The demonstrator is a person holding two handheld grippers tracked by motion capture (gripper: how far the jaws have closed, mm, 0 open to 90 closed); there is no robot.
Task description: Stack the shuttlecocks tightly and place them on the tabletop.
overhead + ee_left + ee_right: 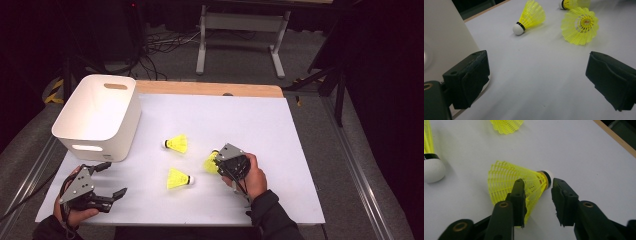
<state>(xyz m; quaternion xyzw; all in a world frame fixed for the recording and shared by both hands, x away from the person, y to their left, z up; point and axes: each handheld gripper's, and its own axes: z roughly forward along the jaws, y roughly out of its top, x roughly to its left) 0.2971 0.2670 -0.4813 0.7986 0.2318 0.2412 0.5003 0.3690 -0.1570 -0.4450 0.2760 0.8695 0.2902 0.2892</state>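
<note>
Lying on the white tabletop (260, 120), the yellow shuttlecock (516, 181) looks light and bendy; grab near its cork end. The right gripper (537, 202) fingers sit around it, not squeezing. The left gripper (102, 187) is wide open.

place: lab | signs: dark curtains, floor cables (150, 50), white-covered table (250, 120)

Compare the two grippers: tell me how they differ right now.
The left gripper has its jaws spread wide with nothing between them; the right gripper has its jaws drawn in around a yellow shuttlecock. The left gripper rests near the white bin; the right gripper works mid-table beside two other shuttlecocks. Both are hand-held with black jaws.
</note>
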